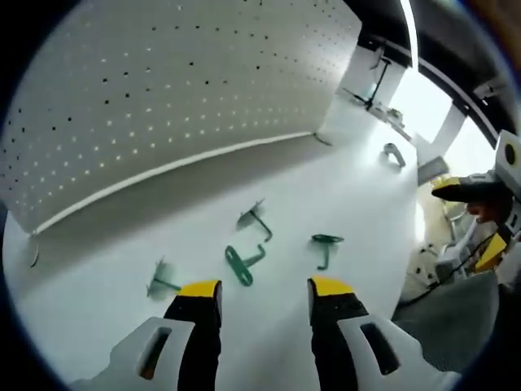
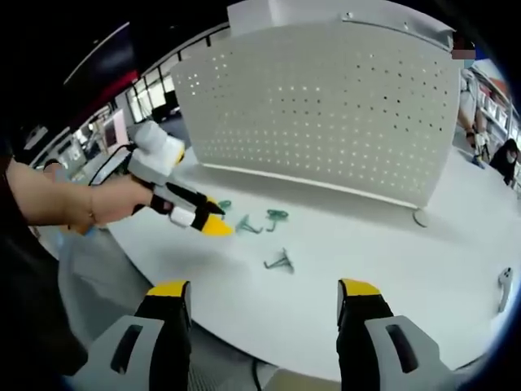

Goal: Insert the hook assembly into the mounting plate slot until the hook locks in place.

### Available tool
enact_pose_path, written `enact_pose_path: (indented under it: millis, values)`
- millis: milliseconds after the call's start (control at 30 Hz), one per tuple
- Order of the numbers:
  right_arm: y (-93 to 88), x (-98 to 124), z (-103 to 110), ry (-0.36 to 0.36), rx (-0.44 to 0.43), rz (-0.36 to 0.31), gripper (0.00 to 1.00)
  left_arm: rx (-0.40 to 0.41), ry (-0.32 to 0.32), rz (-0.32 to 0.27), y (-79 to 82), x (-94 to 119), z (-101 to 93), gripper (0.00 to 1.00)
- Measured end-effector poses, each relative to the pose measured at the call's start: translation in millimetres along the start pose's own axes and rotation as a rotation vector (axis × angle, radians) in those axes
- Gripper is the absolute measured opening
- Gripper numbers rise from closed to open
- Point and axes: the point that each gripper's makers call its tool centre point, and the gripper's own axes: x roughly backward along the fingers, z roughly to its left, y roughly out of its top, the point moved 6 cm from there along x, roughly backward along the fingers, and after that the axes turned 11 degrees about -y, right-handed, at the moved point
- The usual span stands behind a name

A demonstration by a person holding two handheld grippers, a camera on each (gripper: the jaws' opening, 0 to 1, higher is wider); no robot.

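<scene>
— Four small green wire hooks [image 1: 246, 262] lay scattered on the white surface [image 1: 342, 163] at lower centre of the left gripper view, just ahead of our left claw [image 1: 264, 287], whose yellow-tipped jaws stood wide and held nothing.

— And our right claw [image 2: 265, 290] was equally wide and empty, well back from the hooks, with the left one showing at centre left of its view. We judged the best approach was to come down on one hook's straight shank and keep its bent end free for the slot.

— Agreed. The pegboard [image 2: 326, 106], our mounting plate, stood upright at the top of the frame: pale, matte, rows of small round holes. The hooks looked thin, glossy and likely to slip, so we favoured a square, centred pinch.
</scene>
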Motion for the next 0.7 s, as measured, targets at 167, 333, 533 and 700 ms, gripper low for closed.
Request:
enact_pose_path:
  millis: [167, 333, 533, 700]
  values:
    - [-2.4, -2, -2, -0.001, -0.009, 0.01, 0.73, -0.021, 0.005, 0.042, 3.2, -7, 3.2, 0.39]
    - [-3.8, -4, -4, -0.001, -0.016, 0.018, 0.73, -0.024, 0.006, 0.069, 7.1, -15, 6.7, 0.35]
    - [-6.3, -6, -6, -0.001, -0.027, 0.027, 0.73, 0.012, 0.022, 0.094, 2.8, -22, 12.8, 0.31]
    - [-7.7, -8, -7, -0.001, -0.032, 0.034, 0.73, 0.018, 0.028, 0.104, 1.4, -24, 15.0, 0.25]
